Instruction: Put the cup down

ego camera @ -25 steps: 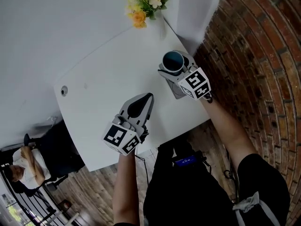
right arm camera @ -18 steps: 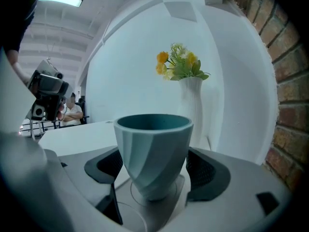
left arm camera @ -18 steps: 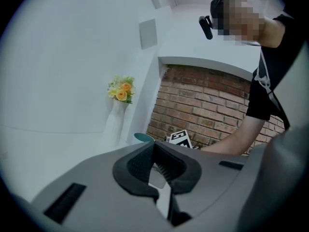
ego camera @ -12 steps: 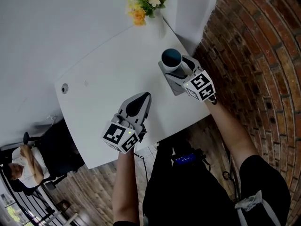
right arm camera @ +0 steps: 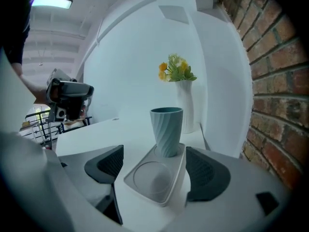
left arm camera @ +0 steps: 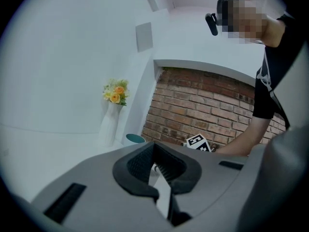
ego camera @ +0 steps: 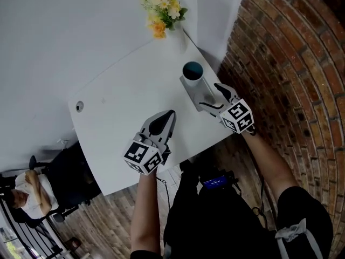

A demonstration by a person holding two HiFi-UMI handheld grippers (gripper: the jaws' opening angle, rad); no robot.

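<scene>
A teal ribbed cup stands upright on the far end of a grey two-recess tray on the white table. My right gripper is open and drawn back from the cup, with its jaws on either side of the tray's near end and nothing between them. Further left, my left gripper hovers over the table's front part, shut and empty. The cup also shows small in the left gripper view.
A white vase of yellow flowers stands at the table's far corner, behind the cup. A brick wall runs close along the right. The table has a cable hole at the left. A seated person is beyond it.
My right gripper has let go of the cup and pulled back toward the table's near edge. The cup now stands free on the tray. The left gripper has hardly moved.
</scene>
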